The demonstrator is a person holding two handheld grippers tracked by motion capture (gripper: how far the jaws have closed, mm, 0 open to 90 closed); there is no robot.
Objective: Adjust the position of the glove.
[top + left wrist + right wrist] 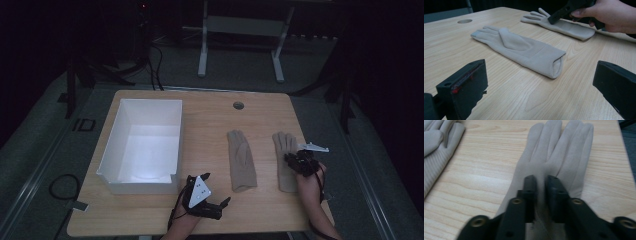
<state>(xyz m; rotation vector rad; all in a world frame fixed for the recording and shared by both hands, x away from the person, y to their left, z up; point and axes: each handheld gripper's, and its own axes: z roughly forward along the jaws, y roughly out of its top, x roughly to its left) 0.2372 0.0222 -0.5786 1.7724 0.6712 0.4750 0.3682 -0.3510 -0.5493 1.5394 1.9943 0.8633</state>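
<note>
Right tool (pixel 540 182) pinches the right glove (pixel 559 152) flat on the surface (pixel 210 120). Left tool (pixel 220 202), jaws apart, hovers near the left glove (pixel 241 160); white box (pixel 142 145) alongside.

We see two gloves (pixel 524 50) (pixel 554 157) of soft, matt beige cloth — one faintly ribbed — on a smooth pale wood-grain table (pixel 210 210); the white box (pixel 142 145) looks matt.

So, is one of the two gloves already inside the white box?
No, the white box holds nothing, and both the left glove and the right glove lie flat on the table beside it.
</note>
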